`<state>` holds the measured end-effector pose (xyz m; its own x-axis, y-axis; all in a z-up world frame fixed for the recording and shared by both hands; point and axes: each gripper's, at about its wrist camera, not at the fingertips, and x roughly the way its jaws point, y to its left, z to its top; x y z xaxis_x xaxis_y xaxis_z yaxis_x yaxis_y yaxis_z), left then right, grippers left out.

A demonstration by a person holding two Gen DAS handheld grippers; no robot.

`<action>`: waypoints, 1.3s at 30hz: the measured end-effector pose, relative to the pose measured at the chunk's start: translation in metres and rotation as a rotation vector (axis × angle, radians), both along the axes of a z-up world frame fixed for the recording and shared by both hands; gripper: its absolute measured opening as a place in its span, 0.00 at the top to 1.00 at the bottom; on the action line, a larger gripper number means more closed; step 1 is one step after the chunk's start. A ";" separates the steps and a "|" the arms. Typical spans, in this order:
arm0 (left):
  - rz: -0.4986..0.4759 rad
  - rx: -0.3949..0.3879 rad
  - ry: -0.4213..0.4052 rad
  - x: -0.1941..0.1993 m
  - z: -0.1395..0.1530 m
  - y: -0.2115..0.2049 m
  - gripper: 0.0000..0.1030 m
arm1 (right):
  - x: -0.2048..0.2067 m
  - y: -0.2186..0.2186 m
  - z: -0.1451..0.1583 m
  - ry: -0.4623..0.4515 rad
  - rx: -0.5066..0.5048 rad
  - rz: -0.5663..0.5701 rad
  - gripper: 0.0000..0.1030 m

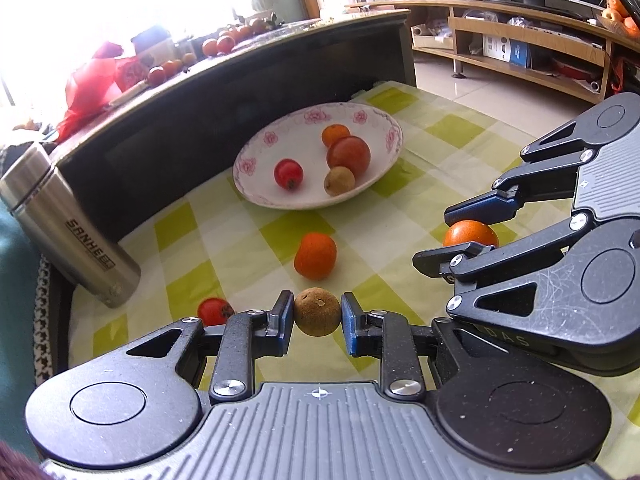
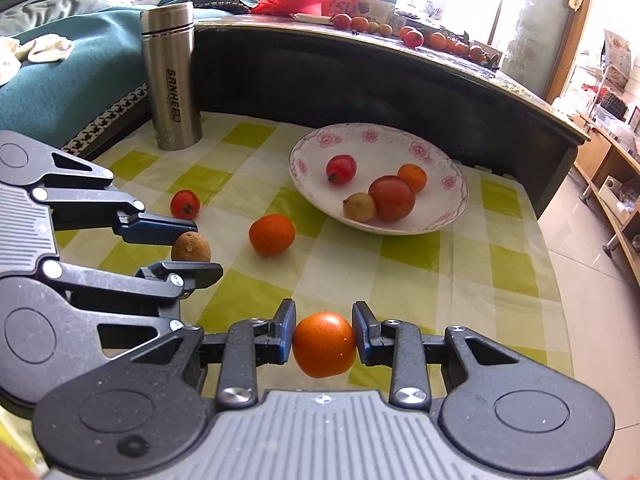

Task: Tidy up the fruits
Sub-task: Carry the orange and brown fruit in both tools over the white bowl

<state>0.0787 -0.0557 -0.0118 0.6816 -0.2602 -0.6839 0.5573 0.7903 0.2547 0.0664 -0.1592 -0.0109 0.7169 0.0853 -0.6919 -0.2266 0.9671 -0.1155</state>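
Your work surface: table under a green-and-white checked cloth (image 2: pixel 408 252).
Directly on your cloth: a floral-rimmed white plate (image 2: pixel 448 216) at the far side, a steel flask (image 2: pixel 171 80) upright at the far left corner, one loose orange fruit (image 2: pixel 272 234) near the middle, one small red fruit (image 2: pixel 185 204) left of it.

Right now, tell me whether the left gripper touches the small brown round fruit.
Touching. In the left wrist view both blue pads of the left gripper press against the sides of the small brown round fruit, with no gap showing.
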 end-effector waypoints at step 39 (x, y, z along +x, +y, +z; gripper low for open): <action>0.008 -0.005 -0.116 0.100 0.026 -0.036 0.69 | 0.105 -0.032 0.035 -0.109 -0.007 -0.058 0.64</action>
